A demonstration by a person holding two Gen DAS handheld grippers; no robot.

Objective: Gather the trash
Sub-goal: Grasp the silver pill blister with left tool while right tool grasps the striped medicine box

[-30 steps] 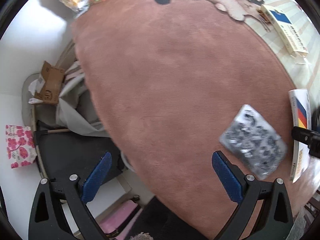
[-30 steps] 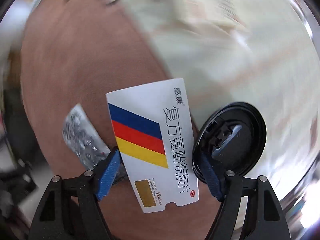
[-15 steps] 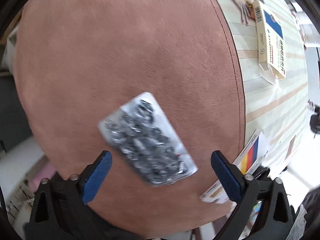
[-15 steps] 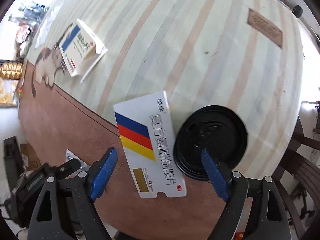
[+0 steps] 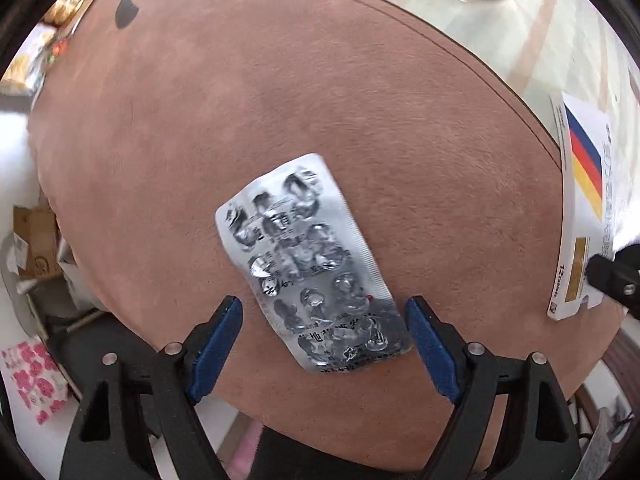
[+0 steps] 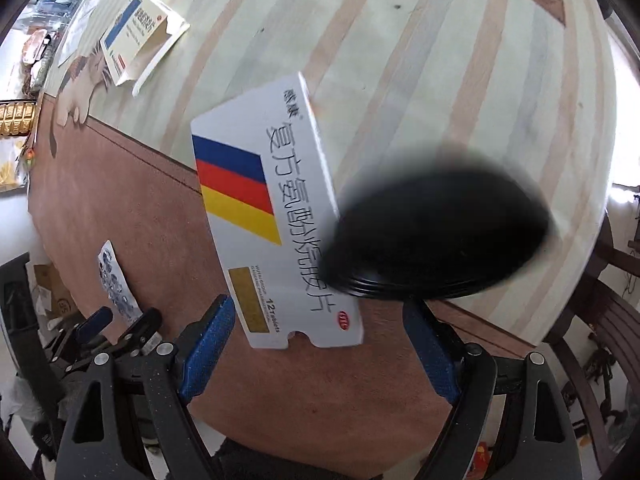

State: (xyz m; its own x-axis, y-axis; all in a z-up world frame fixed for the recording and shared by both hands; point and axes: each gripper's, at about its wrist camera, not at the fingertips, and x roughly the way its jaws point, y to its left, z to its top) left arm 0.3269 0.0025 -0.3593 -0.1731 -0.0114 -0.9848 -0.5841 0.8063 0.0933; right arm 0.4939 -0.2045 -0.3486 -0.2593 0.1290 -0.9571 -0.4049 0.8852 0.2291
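With both grippers poised over the round counter [image 5: 280, 80], the step in hand looks like a two-handed pickup of flat litter. The left gripper [image 5: 324, 344] stands released, pointing straight down, its blue pads either side of the near end of a used foil blister pack [image 5: 308, 264] that lies flat on the brown felt; its jaws have just been closing a little, but neither pad touches the foil yet. The right gripper [image 6: 320, 344] is likewise released, and its jaws have been opening over the last second; the near end of a white medicine box [image 6: 276, 216] with blue, red and yellow stripes sits between its pads, untouched. A black cup lid [image 6: 436, 236], blurred, overlaps the box's right edge.

To do this well, the left gripper should probably drop until the pads press into the felt, then close slowly so the thin foil bows upward rather than sliding away. On the right, I would centre on the box alone and keep the right pad clear of the lid, which could be dragged along. A second, opened box [image 6: 136, 36] waits at the far left.
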